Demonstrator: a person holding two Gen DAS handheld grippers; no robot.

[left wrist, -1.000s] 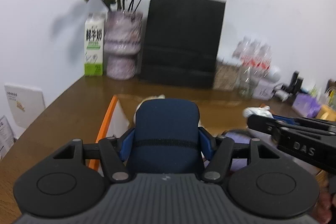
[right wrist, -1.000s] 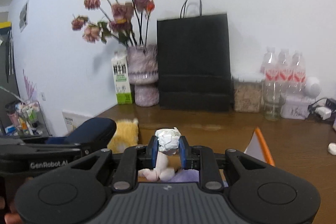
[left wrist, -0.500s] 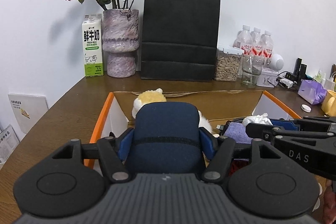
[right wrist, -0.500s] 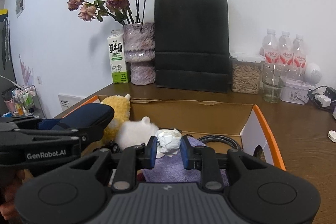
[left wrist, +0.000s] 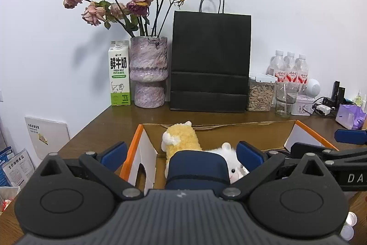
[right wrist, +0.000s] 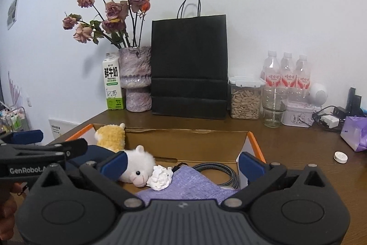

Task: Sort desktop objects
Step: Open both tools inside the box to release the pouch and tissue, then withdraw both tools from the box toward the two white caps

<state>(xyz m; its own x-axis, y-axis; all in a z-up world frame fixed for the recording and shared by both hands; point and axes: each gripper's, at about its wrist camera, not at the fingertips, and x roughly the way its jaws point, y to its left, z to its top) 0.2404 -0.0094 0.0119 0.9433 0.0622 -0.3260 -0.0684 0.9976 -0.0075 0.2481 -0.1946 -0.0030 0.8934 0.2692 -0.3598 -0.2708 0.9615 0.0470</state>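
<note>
Left claw [left wrist: 182, 154] opening wide, dark blue case [left wrist: 197, 170] between pads, untouched. Right claw [right wrist: 182, 163] opening wide, empty; crumpled paper ball [right wrist: 160, 177] on purple cloth [right wrist: 190, 185] inside cardboard box [right wrist: 195, 141].

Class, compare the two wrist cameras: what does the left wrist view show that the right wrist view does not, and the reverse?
Left wrist only: the navy case between the opening left gripper jaws. Right wrist only: the crumpled paper ball, purple cloth and braided cable below the opening right gripper. Both: the box, yellow plush, white plush.
</note>
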